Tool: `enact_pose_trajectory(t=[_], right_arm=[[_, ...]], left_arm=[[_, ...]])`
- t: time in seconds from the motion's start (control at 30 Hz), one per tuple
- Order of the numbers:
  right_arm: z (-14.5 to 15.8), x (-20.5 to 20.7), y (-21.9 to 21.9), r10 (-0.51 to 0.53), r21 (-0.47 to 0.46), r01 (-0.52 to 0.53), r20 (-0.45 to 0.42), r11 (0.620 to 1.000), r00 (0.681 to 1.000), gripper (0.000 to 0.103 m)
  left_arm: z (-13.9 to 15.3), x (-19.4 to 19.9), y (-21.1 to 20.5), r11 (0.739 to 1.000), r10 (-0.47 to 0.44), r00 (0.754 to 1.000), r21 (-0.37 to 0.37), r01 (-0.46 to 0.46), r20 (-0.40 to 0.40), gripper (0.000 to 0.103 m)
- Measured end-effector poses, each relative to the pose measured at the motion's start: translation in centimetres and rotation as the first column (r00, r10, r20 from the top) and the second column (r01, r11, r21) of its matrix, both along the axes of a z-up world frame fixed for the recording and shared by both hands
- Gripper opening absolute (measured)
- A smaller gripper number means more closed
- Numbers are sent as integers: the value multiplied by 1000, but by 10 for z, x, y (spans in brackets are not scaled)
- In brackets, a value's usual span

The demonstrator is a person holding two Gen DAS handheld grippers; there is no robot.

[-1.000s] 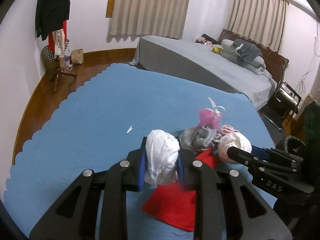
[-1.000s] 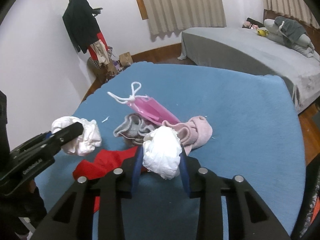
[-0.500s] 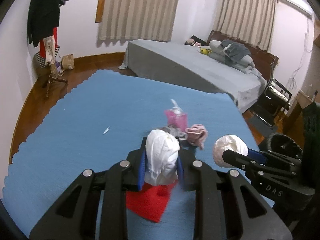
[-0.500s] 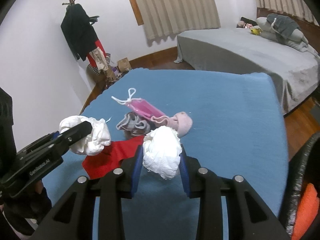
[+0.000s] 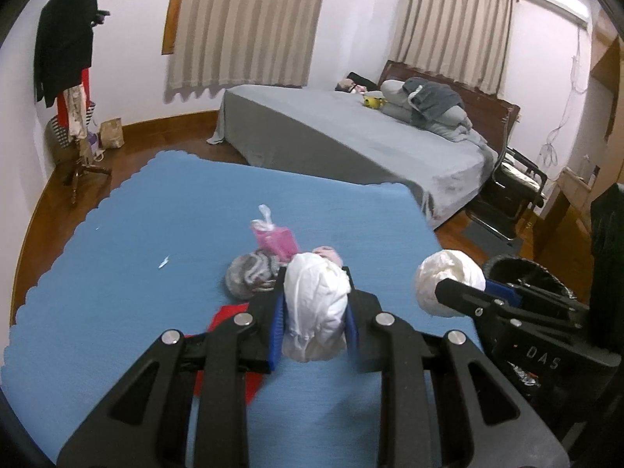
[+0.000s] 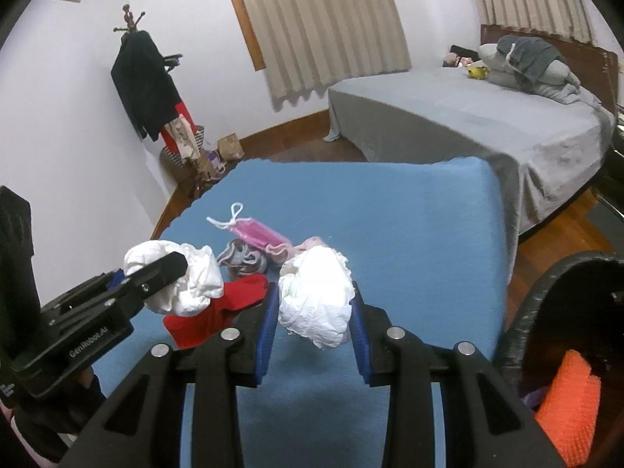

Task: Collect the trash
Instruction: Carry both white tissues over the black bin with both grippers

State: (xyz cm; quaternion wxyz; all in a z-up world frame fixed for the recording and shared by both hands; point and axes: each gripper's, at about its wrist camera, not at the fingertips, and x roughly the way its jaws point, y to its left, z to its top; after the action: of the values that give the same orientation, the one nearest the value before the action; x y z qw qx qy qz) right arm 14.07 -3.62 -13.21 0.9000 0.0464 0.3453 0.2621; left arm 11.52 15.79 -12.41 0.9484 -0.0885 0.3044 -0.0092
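My left gripper (image 5: 314,312) is shut on a crumpled white tissue wad (image 5: 315,304), held above the blue mat (image 5: 156,214). My right gripper (image 6: 314,308) is shut on a second white tissue wad (image 6: 316,296); it shows at the right of the left wrist view (image 5: 448,279). The left gripper and its wad show at the left of the right wrist view (image 6: 179,280). On the mat lie a pink face mask (image 5: 273,236), a grey sock (image 5: 249,273), a pink sock (image 6: 308,243) and a red cloth (image 6: 218,312). A black-lined bin (image 5: 526,277) stands at the right.
A small white scrap (image 5: 163,262) lies on the mat. A grey bed (image 5: 351,144) stands behind, a coat rack (image 5: 74,78) at the left wall, a chair (image 5: 511,183) at the right. An orange item (image 6: 565,401) lies in the bin (image 6: 546,292).
Both grippers, still holding their wads, have risen and drawn back to the right. The clothes pile has receded and the bin has come into view at the right.
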Motion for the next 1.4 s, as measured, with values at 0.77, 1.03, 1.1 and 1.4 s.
enact_pose_trajectory(t=[0.77, 1.03, 1.1, 1.4], right_arm=[[46, -33, -107, -181, 27, 179, 110, 983, 977, 34], [50, -45, -147, -254, 34, 252, 128, 967, 959, 34], [50, -48, -158, -273, 33, 271, 129, 962, 953, 34], [49, -57, -198, -347, 27, 347, 129, 938, 929, 34]], left_arm=[[40, -6, -103, 986, -164, 984, 22, 163, 69, 24], [48, -6, -143, 971, -239, 968, 31, 237, 79, 24], [51, -6, -151, 966, -259, 962, 31, 257, 81, 24], [53, -6, -195, 943, -332, 938, 34, 331, 95, 24]])
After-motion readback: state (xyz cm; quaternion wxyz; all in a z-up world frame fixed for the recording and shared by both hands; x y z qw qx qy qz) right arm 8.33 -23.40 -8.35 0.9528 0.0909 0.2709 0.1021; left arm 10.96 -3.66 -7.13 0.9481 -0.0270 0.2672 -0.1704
